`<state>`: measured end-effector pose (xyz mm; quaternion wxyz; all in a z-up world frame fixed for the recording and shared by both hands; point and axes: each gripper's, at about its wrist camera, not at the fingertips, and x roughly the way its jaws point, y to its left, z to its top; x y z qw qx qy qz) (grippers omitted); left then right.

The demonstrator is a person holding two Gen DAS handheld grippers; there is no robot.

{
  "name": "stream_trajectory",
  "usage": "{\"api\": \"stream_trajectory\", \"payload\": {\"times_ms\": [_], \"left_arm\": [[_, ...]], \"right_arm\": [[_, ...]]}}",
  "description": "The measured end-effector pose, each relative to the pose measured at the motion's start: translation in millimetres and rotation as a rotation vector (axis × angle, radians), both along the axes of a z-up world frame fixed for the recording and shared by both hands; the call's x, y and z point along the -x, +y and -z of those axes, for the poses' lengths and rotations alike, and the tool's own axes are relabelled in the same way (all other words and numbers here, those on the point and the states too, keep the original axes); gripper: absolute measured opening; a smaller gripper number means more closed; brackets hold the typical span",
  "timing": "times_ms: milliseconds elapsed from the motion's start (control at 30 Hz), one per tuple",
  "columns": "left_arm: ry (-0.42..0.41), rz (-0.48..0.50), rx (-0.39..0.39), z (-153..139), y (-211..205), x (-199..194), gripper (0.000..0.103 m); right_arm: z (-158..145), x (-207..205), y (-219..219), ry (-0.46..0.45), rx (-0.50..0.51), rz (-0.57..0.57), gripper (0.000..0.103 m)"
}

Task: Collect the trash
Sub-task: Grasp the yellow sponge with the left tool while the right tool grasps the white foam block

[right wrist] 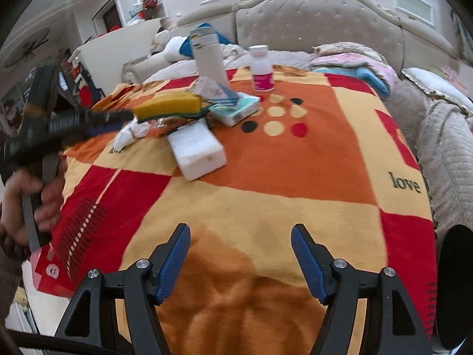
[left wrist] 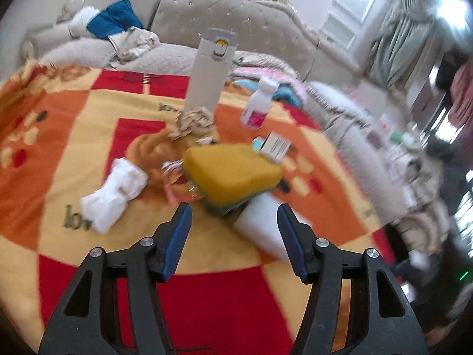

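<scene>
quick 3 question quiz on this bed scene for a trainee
1. True or false: the left gripper is shut on the sponge.
2. Which stands upright beside the pill bottle? A) flask B) tissue wad C) foam block
3. What does the sponge partly rest on?

Key: 1. False, its jaws are open just short of the sponge. 2. A. 3. The foam block and the litter around it.

Right gripper [right wrist: 240, 233] jaws apart over blanket [right wrist: 266, 207], nothing held. Left gripper [right wrist: 124, 115] near yellow sponge [right wrist: 168, 104], beside white foam block [right wrist: 196, 151].
</scene>
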<state>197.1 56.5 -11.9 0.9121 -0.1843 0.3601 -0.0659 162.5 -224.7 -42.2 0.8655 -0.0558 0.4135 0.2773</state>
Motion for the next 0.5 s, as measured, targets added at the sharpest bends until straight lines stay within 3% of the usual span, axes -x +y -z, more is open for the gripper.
{"api": "stream_trajectory", "payload": {"times_ms": [67, 200, 400, 500], "left_arm": [[-0.013, -0.021, 0.042, -5, 4, -5, 0.063], [-0.008, -0.076, 0.046, -9, 10, -26, 0.063], [0.09, -0.086, 0.039, 10, 7, -55, 0.06], [0.111, -0.121, 0.064, 17, 12, -55, 0.019]], "right_arm": [[1, 1, 6, -0.003, 0.01, -0.019, 0.068], [1, 2, 14, -0.007, 0.027, -0.037, 0.068], [-2, 0, 23, -0.018, 0.029, -0.048, 0.068], [-6, -9, 32, -0.042, 0.027, -0.057, 0.068]]}}
